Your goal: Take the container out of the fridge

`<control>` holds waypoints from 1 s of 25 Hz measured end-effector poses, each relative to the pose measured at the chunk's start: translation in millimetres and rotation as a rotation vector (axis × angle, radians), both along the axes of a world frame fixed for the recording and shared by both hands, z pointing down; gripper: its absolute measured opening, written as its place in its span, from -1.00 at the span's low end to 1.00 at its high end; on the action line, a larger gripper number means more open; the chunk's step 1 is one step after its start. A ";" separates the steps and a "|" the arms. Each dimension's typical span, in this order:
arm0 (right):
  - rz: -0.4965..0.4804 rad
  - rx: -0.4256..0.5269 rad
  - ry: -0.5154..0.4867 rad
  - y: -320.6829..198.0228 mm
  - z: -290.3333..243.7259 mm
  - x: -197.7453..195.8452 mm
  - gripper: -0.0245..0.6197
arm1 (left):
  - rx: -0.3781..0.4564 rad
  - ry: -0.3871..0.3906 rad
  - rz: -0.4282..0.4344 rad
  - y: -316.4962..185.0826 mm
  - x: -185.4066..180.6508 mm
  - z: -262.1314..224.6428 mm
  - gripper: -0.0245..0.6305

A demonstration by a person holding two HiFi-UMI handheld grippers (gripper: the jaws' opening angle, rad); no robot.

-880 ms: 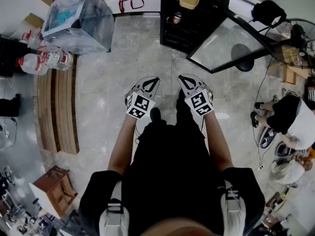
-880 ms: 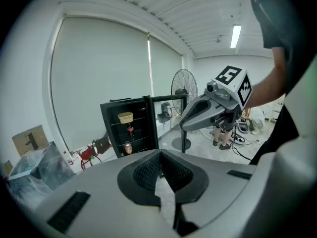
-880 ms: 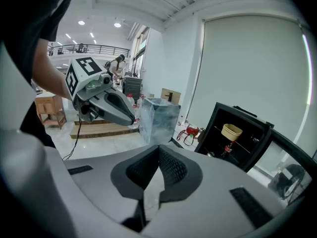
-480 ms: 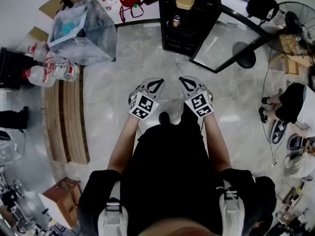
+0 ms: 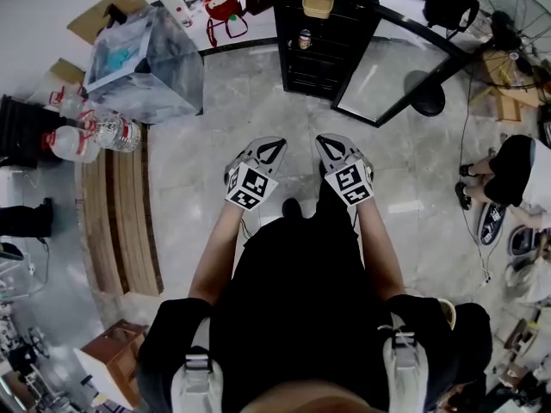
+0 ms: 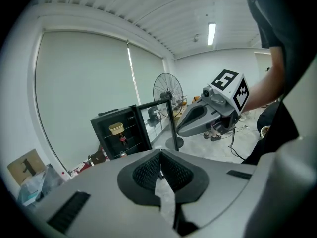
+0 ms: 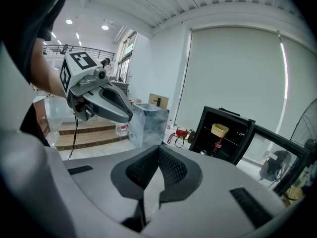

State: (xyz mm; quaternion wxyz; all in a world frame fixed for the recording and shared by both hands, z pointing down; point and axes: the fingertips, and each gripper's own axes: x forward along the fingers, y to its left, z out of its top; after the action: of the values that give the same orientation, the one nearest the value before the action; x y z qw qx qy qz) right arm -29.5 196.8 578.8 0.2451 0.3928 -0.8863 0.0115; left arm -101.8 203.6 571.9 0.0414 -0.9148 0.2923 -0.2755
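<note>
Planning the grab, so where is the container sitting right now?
In the head view, the tan container sits at top centre, on the upper shelf of the open black fridge, one shelf above a bottle.

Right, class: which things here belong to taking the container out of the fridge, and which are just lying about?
Job in hand:
open black mini fridge
pale yellow round container on its top shelf
left gripper
right gripper

Lying about:
clear plastic storage box
plastic water bottles
black standing fan
low wooden steps
</note>
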 end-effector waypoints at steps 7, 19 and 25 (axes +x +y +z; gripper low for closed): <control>0.021 -0.024 -0.006 -6.2 -7.2 -0.5 -0.93 | -0.006 0.019 -0.017 -8.1 -8.3 -5.2 -0.87; 0.014 -0.015 0.010 -28.8 2.8 0.7 -0.93 | -0.004 0.008 -0.016 -33.8 -13.7 -6.5 -0.87; 0.017 -0.028 0.012 -41.3 6.2 4.5 -0.93 | -0.012 0.002 -0.018 -46.3 -13.7 -4.5 -0.87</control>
State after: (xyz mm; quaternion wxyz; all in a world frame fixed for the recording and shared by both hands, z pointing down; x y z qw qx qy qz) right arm -25.0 155.5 584.9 0.2556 0.3970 -0.8812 0.0237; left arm -115.5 157.4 567.4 0.0334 -0.9127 0.2988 -0.2767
